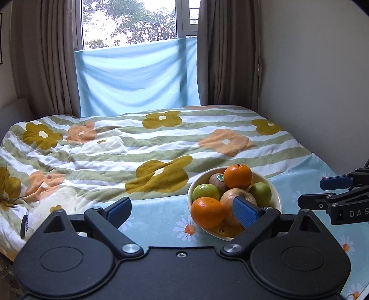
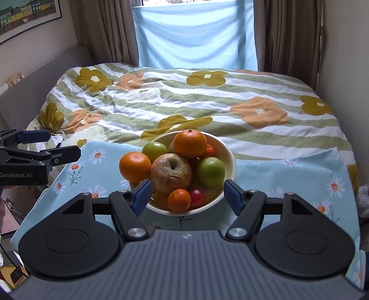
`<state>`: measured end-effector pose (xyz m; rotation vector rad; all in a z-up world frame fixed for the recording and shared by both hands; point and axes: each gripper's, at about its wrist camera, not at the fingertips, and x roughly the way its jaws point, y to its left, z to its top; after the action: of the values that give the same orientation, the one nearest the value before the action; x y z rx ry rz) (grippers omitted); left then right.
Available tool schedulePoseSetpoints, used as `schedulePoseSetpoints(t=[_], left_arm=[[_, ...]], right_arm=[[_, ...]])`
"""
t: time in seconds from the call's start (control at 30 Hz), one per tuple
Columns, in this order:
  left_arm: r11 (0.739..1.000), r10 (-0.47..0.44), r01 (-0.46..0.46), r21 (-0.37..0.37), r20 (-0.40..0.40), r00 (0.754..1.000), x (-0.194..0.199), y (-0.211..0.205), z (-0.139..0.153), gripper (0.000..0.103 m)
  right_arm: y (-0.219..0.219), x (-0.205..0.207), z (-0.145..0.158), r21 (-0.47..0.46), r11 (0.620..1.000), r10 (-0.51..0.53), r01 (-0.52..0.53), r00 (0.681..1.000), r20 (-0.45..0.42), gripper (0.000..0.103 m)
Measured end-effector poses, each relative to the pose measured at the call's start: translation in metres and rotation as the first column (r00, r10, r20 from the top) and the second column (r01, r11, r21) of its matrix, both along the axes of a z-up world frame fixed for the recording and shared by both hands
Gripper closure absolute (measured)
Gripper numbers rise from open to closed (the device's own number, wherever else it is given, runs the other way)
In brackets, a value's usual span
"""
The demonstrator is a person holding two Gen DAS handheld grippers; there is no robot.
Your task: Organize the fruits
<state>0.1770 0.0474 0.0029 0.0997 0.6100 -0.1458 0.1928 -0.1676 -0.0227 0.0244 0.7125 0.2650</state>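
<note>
A cream bowl (image 2: 230, 159) piled with fruit stands on a light blue daisy cloth (image 2: 288, 175). It holds oranges (image 2: 189, 143), green apples (image 2: 210, 169), a wrinkled brown apple (image 2: 171, 172), a small mandarin (image 2: 179, 200), a small red fruit (image 2: 197, 195) and a kiwi (image 1: 216, 179). My right gripper (image 2: 186, 196) is open, its fingers either side of the bowl's near rim, holding nothing. My left gripper (image 1: 184, 213) is open and empty, left of the bowl (image 1: 275, 191); its right pad (image 1: 244, 213) overlaps the bowl in view.
A bed with a floral striped duvet (image 2: 207, 103) lies behind the cloth. Brown curtains (image 1: 46, 57) and a blue sheet (image 1: 138, 78) hang at the window. A wall (image 1: 322, 80) runs along the right. A framed picture (image 2: 27, 13) hangs on the left.
</note>
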Motion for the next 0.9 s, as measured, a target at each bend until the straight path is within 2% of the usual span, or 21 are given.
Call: schedulePoseSetpoints(t=[0.1,0.27,0.4,0.43,0.67,0.9], left_arm=[[0.999,0.032,-0.032,-0.009,0.026,0.999,-0.023,-0.006,0.018,0.006],[0.996,0.083,-0.081,-0.039,0.049,0.995,-0.063,-0.017,0.041,0.006],[0.993,0.117,-0.114,-0.041,0.068,0.991,-0.093,-0.029,0.053,0.004],[0.991,0.126,-0.123,-0.045,0.073,0.989,-0.101,-0.033,0.055,0.004],[0.988,0.152,-0.150,-0.037,0.075,0.986,-0.141,-0.049,0.056,0.000],[0.986,0.159,-0.157,-0.061,0.046,0.986,-0.160,-0.057,0.047,0.000]], right_arm=[[-0.013,-0.023,0.025,0.022,1.000,-0.020,0.019,0.999,0.033,0.016],[-0.034,-0.068,0.058,0.007,0.998,-0.058,0.057,0.994,0.089,0.012],[-0.051,-0.104,0.075,0.008,0.995,-0.100,0.100,0.989,0.105,0.004],[-0.054,-0.111,0.077,0.004,0.993,-0.114,0.114,0.988,0.104,0.000],[-0.065,-0.156,0.081,-0.049,0.981,-0.181,0.188,0.976,0.121,0.000],[-0.069,-0.177,0.072,-0.067,0.975,-0.206,0.214,0.972,0.109,0.000]])
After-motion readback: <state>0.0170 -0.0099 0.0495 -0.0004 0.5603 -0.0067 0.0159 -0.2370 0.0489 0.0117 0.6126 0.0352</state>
